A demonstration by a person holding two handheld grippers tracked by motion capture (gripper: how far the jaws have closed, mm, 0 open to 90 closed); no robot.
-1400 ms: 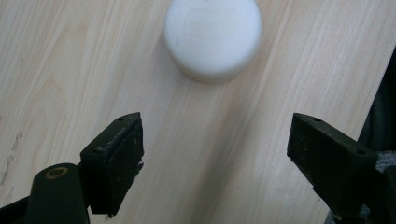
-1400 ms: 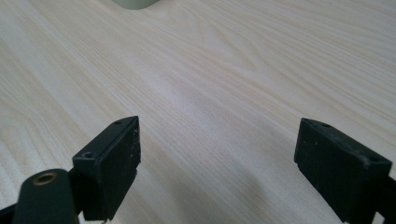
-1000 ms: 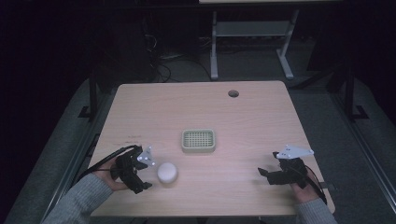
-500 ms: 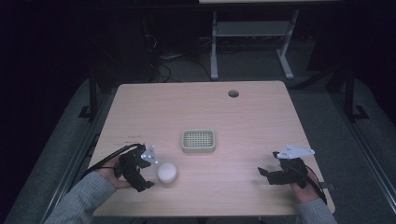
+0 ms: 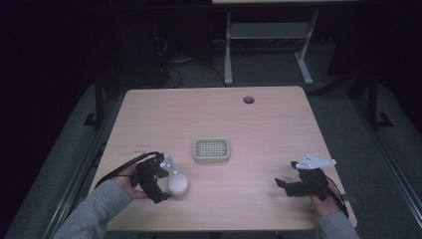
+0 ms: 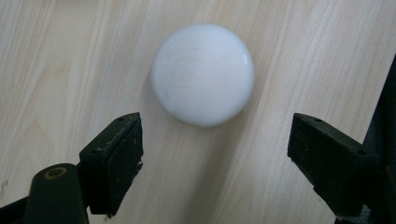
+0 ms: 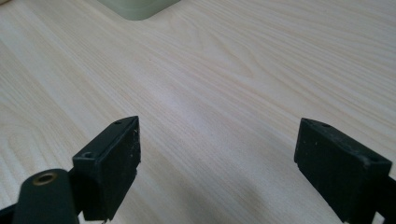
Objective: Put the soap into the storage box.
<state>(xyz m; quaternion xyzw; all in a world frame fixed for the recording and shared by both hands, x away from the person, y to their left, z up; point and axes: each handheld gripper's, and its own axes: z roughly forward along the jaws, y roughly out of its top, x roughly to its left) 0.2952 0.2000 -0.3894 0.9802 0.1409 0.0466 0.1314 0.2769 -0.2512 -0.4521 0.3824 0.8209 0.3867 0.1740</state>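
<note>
A round white ball-like object (image 5: 178, 184) (image 6: 202, 73) lies on the wooden table (image 5: 259, 124) near its front left. My left gripper (image 5: 161, 185) (image 6: 215, 154) is open right beside it, the jaws wide and the ball just beyond their tips, untouched. A small pale green tray with a gridded inside (image 5: 211, 150) sits at the table's middle; its corner (image 7: 135, 8) shows at the top of the right gripper view. My right gripper (image 5: 282, 183) (image 7: 217, 158) is open over bare wood at the front right, holding nothing.
A round cable hole (image 5: 248, 99) lies near the table's far edge. Beyond the table stands a metal frame (image 5: 263, 40) on dark floor with cables. A sleeve (image 5: 94, 209) comes in at the bottom left.
The left gripper has crept toward the white ball, closing the gap to it. The right gripper and the tray have stayed put.
</note>
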